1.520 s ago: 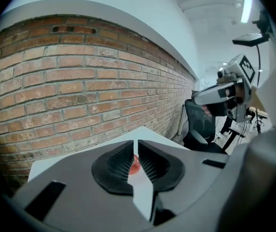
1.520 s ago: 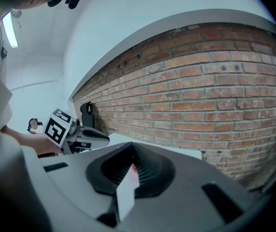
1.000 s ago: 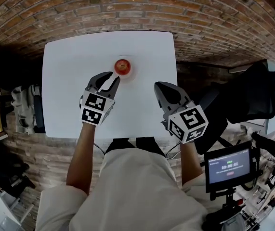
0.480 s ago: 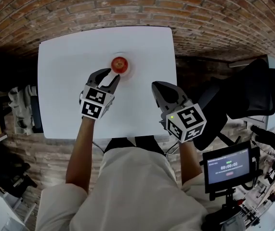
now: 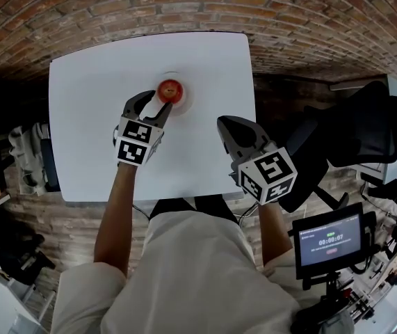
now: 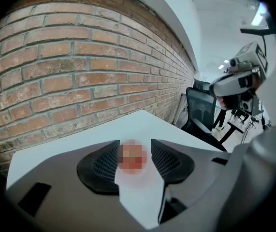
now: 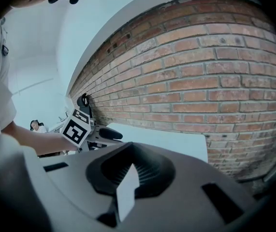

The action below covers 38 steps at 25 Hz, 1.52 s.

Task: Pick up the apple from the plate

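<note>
Since the small red apple (image 5: 171,89) sits on the little round white plate (image 5: 186,97), set back toward the far edge of the white rectangular table (image 5: 205,152) and roughly midway along it, I read the step in hand as the final approach before the grasp. In my left hand, the grey two-jaw left gripper (image 5: 155,106) is at the near rim of the plate, and its jaws have just been opening. They stand apart now, and in the left gripper view the apple (image 6: 132,157) is framed in the gap between the 2 ribbed black pads (image 6: 104,164), with the plate (image 6: 138,181) showing beneath it. I see no pad pressing on the fruit yet.

To do this well, I would ease forward until the pads flank the widest part of the apple, keeping the tips just clear of the plate so it is not shoved toward the far edge. I would close evenly, since a round skin can squirt out of an off-centre pinch, then lift straight up.

My right gripper (image 5: 229,125) hangs over the table near its right edge, jaws together on nothing, well apart from the plate
</note>
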Motion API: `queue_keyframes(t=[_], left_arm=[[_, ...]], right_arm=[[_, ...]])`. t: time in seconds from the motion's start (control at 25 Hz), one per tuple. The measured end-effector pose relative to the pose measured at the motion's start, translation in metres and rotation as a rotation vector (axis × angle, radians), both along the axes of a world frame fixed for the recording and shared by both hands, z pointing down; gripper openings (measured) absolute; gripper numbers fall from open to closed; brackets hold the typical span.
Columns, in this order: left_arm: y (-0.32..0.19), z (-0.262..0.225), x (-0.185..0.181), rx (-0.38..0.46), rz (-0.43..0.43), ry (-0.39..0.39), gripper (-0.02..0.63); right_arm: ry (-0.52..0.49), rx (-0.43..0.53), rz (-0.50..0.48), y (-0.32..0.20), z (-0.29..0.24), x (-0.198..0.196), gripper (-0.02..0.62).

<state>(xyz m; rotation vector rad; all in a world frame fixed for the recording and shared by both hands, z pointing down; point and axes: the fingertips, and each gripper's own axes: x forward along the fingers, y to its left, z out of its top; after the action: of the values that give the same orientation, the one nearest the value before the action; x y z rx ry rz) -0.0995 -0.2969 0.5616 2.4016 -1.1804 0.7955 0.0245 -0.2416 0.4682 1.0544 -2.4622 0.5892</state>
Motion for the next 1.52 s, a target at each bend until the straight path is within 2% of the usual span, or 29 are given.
queue_keyframes(t=[0.44,0.64,1.0,1.52], left_arm=[[-0.012,0.025,0.006,-0.033,0.024,0.015,0.269],[-0.014,0.037,0.005,-0.051,0.022,0.005,0.273],[-0.018,0.062,0.005,-0.103,0.021,-0.012,0.328],[-0.026,0.088,0.011,-0.144,0.010,-0.033,0.342]], right_arm=[[0.020,-0.030,0.017,-0.003,0.013,0.005,0.003],[0.023,-0.039,0.021,-0.003,0.017,0.005,0.003],[0.021,-0.052,0.029,-0.001,0.023,0.007,0.003],[0.027,-0.063,0.040,-0.001,0.028,0.016,0.003]])
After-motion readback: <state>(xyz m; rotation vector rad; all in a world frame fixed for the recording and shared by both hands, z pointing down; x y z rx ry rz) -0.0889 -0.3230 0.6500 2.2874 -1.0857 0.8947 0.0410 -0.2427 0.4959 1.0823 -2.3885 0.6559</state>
